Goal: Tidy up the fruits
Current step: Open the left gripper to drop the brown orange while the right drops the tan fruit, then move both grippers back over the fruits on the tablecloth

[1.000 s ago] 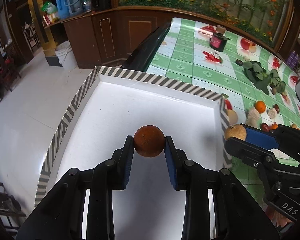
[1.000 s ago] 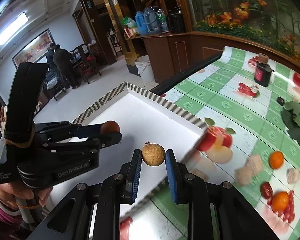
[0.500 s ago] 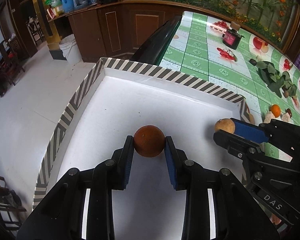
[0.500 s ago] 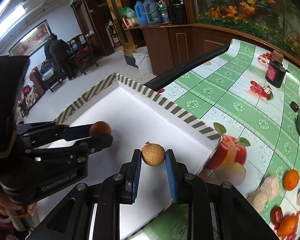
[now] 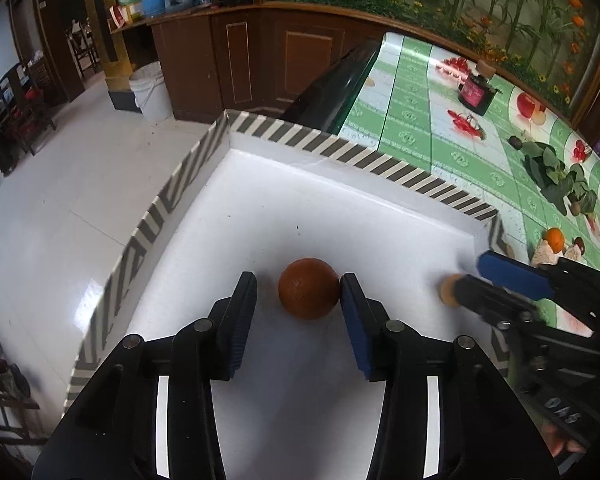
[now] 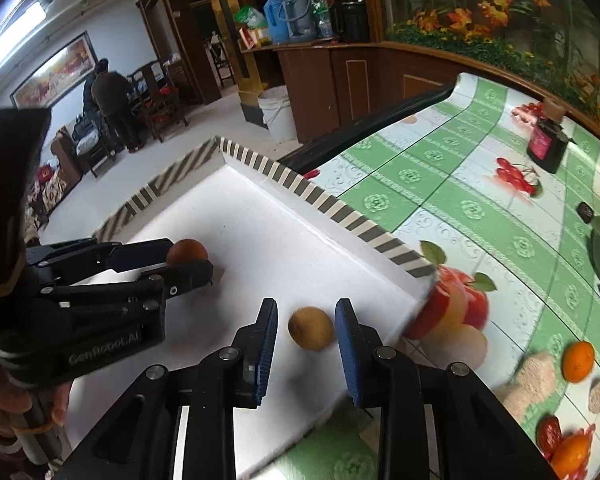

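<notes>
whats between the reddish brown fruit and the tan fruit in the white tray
In the right wrist view, only bare white tray floor separates the reddish brown fruit from the tan fruit, apart from the left gripper's near fingertip beside the brown one.

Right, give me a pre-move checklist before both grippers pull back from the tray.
1. Round reddish-brown fruit resting on the white striped-rim tray: ok.
2. Left gripper jaws opening, left pad clear of the fruit: ok; right pad clear: cannot tell.
3. Small tan round fruit on the tray floor: ok.
4. Right gripper jaws opening, gaps on both sides: ok.
5. Fruits settled, not rolling: cannot tell.
</notes>
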{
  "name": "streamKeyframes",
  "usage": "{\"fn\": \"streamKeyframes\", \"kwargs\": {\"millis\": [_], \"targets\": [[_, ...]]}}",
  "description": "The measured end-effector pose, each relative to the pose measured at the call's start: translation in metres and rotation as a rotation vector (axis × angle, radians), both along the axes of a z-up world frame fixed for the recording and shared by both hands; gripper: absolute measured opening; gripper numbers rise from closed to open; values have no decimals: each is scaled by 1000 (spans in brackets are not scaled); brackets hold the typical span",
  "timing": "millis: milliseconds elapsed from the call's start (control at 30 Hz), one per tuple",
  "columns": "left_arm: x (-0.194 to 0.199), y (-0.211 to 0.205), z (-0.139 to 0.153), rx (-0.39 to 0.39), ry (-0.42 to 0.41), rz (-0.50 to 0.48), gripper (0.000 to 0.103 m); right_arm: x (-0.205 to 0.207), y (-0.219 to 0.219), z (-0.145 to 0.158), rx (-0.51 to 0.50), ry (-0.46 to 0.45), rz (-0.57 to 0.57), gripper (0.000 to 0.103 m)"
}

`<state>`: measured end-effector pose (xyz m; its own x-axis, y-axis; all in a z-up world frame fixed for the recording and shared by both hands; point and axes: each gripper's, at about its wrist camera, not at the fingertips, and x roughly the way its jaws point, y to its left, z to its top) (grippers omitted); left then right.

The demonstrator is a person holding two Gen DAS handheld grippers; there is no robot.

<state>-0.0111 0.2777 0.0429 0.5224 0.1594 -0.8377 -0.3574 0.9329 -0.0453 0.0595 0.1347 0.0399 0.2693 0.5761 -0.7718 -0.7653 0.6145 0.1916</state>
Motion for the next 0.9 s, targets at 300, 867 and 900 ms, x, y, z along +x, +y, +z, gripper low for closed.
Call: {"fn": "streamKeyframes", "kwargs": {"millis": [300, 867, 900], "targets": [[-29, -44, 31, 11, -99, -110, 43, -23, -73, 31, 96, -22, -84, 29], [-33, -164, 24, -47, -60, -344, 43, -51, -248, -4, 72, 35, -383, 29], [-31, -171, 21, -55, -52, -354, 43, -50, -253, -6, 66, 34, -396, 29]]}}
